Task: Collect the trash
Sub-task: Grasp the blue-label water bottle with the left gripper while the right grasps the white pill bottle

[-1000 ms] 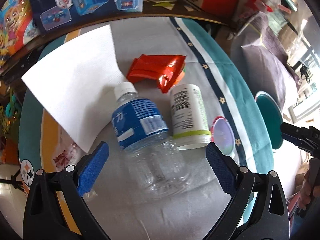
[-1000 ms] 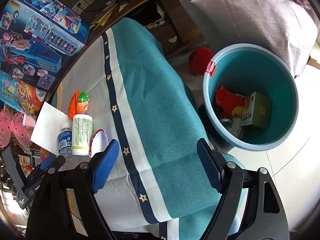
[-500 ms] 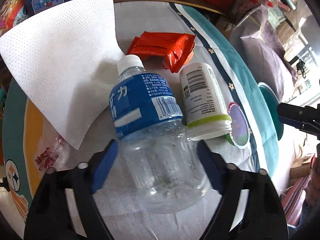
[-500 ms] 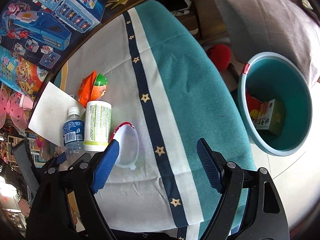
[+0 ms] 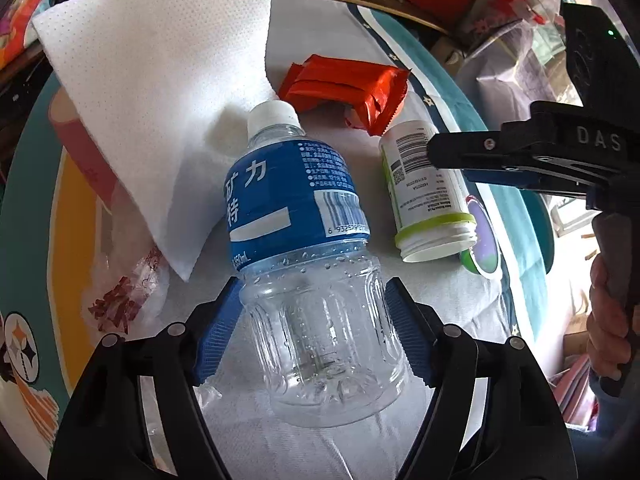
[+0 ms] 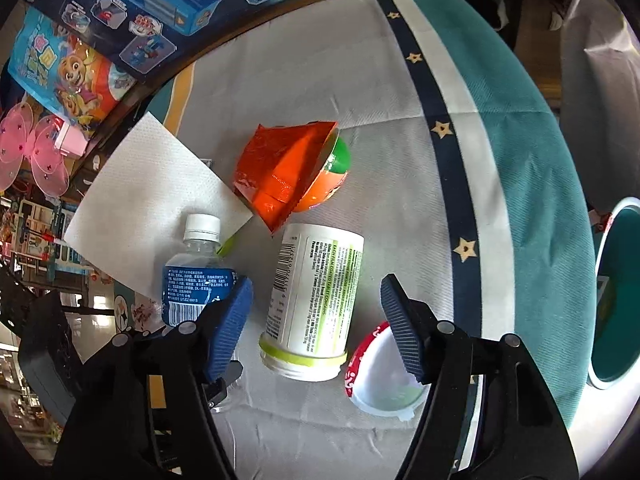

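Note:
A clear water bottle [image 5: 292, 200] with a blue label and white cap lies on the table cloth [image 5: 332, 28]. My left gripper [image 5: 314, 296] has both blue pads against its clear lower body, and the jaws are opening slightly. Beside it lies a white pill bottle [image 6: 316, 292], also seen as the pill bottle [image 5: 424, 200], mouth toward me. My right gripper [image 6: 314, 284] hangs over it with a finger on each side, jaws closing, pads clear of it. A red wrapper [image 5: 344, 88] lies beyond both bottles.
A white tissue [image 5: 160, 92] lies left of the water bottle, with a clear printed wrapper [image 5: 124, 296] below it. An orange-green ball [image 6: 332, 176] sits under the wrapper. A red-rimmed white lid [image 6: 380, 380] lies by the pill bottle. The teal bin [image 6: 616, 300] stands off the table's right edge.
My left gripper came down and closed its pads on the water bottle. My right gripper swung from over the teal bin across the cloth to above the pill bottle, its jaws narrowing.

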Available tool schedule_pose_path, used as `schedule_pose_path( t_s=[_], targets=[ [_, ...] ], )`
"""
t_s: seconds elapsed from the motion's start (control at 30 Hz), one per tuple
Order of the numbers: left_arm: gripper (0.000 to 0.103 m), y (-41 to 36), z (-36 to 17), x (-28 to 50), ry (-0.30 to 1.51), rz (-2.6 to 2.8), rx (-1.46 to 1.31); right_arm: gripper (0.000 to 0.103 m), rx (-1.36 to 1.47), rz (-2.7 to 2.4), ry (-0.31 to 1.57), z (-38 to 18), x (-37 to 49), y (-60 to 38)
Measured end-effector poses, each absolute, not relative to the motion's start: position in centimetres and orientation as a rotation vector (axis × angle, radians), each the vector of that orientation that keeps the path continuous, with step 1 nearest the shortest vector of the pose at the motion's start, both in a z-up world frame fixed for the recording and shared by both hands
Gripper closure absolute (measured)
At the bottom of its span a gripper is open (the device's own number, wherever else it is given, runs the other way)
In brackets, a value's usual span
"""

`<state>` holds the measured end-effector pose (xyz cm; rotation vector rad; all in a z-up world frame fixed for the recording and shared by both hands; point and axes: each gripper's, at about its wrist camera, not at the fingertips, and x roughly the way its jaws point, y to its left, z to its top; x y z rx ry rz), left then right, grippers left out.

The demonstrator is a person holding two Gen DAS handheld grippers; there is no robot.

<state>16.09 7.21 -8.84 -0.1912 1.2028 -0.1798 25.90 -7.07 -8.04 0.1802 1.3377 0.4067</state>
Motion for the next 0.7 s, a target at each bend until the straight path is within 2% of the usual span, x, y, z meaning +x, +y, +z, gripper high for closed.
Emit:
schedule_pose_path(
  t_s=[0.23, 0.33, 0.37, 0.4, 0.43, 0.47, 0.7],
  targets=[
    [0.022, 7.3, -9.8, 16.5, 1.223, -0.174, -0.192, 0.038, 0.199, 0.416, 1.416, -10.7, 26.2, -6.0],
    [0.017, 7.2, -9.9, 16.7, 1.221, -0.175, -0.202, 0.037, 0.189, 0.436, 1.393, -10.8, 25.7, -5.6],
    [0.017, 7.0, -9.9, 16.8, 1.221, -0.172, -0.200, 0.049, 0.179, 0.435, 1.387, -10.8, 25.5, -5.5],
    [0.017, 6.9, -9.9, 16.7, 1.218, -0.168, -0.194, 0.054, 0.178, 0.437, 1.382, -10.8, 25.3, -5.5],
    [0.021, 6.8, -9.8, 16.7, 1.211, -0.166, -0.191, 0.054, 0.185, 0.439, 1.373, -10.5, 25.1, -5.6],
    [0.038, 6.7, -9.6, 16.5, 1.200, -0.166, -0.192, 0.054, 0.198, 0.446, 1.360, -10.2, 24.9, -5.8],
    [0.039, 6.6, -7.1, 15.3, 1.140, -0.142, -0.195, 0.054, 0.305, 0.478, 1.266, -6.2, 23.9, -8.9]
  ],
)
